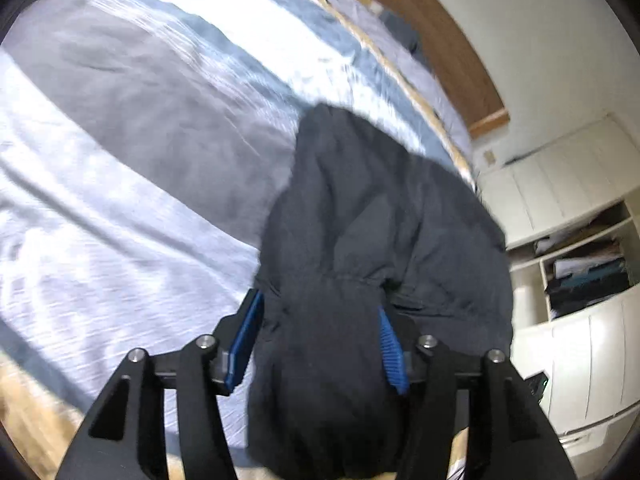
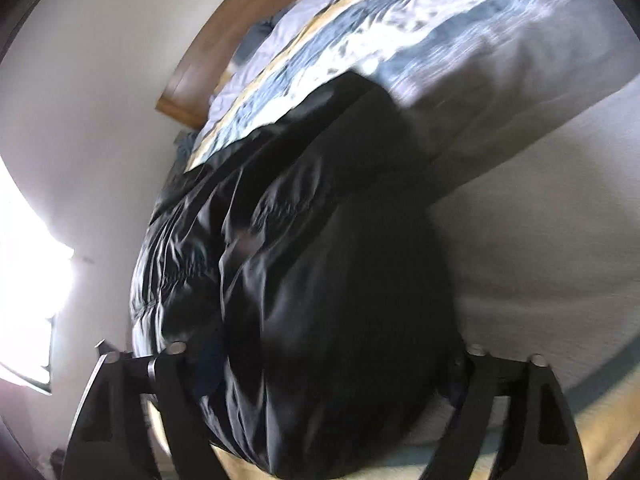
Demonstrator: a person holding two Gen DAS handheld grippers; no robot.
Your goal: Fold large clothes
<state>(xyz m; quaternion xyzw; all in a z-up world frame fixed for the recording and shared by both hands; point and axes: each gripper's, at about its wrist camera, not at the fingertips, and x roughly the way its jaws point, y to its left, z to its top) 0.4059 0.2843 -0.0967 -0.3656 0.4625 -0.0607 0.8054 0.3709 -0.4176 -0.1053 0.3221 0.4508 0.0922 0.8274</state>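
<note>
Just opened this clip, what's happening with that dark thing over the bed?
A person with a handheld gripper in each hand is handling a large black jacket over a bed with a striped blue, grey and white duvet. The left gripper has bunched fabric between its blue pads. The right gripper is also filled with jacket fabric, its fingertips hidden. The frames are motion-blurred, and no tidy fold shows yet.

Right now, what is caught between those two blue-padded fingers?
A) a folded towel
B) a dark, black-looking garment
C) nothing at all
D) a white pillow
B: in the left wrist view the dark garment bunches between the blue pads of the left gripper, above the striped bedspread.
</note>
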